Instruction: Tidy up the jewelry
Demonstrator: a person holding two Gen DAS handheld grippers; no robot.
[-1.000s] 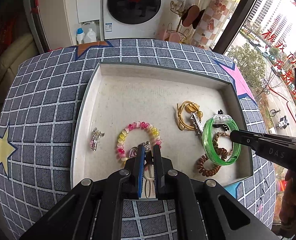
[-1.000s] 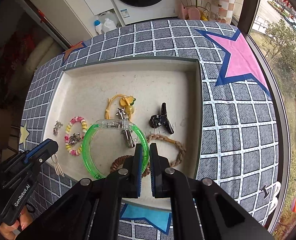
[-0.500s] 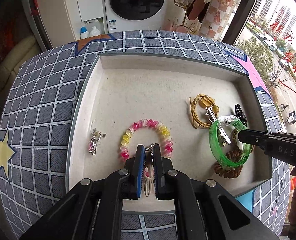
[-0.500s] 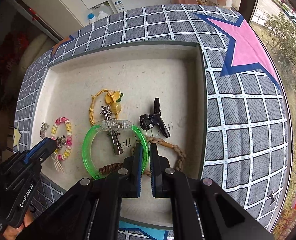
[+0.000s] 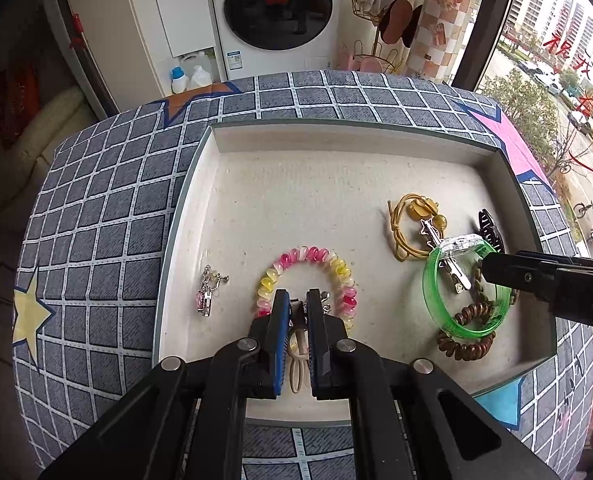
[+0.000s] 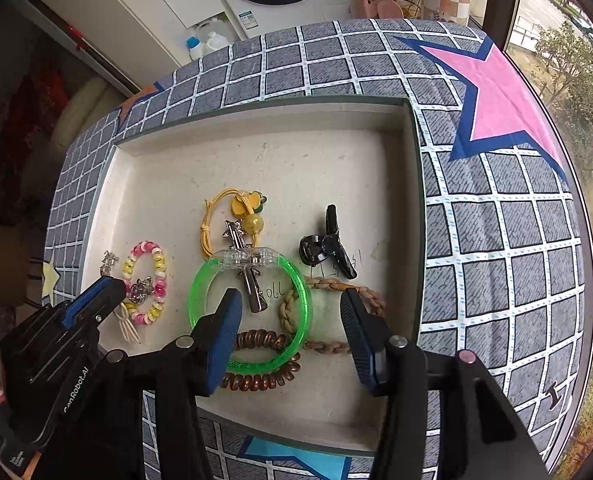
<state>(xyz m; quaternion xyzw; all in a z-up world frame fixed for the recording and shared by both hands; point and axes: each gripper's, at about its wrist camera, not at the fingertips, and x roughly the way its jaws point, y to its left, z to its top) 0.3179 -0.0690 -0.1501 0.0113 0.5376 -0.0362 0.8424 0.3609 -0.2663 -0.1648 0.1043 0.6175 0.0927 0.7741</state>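
A cream tray (image 5: 336, 184) (image 6: 280, 160) holds the jewelry. My left gripper (image 5: 296, 304) is shut on a small metal charm with a beige loop (image 5: 296, 364) hanging below, just over the pink-yellow bead bracelet (image 5: 308, 256). My right gripper (image 6: 290, 308) is open over the green bangle (image 6: 248, 312), which lies on a brown coil tie (image 6: 260, 376) and a braided cord (image 6: 328, 292). A silver star clip (image 6: 244, 264) lies across the bangle. The green bangle also shows in the left wrist view (image 5: 466, 288).
A yellow cord bracelet (image 6: 232, 216), a black claw clip (image 6: 328, 244) and a small pink earring (image 5: 206, 292) lie in the tray. The tray sits on a grey checked cloth (image 5: 108, 216) with stars. A washing machine (image 5: 276, 4) stands behind.
My right gripper has opened and let go of the green bangle, which now rests in the tray. My left gripper stays shut on the charm and has shifted slightly.
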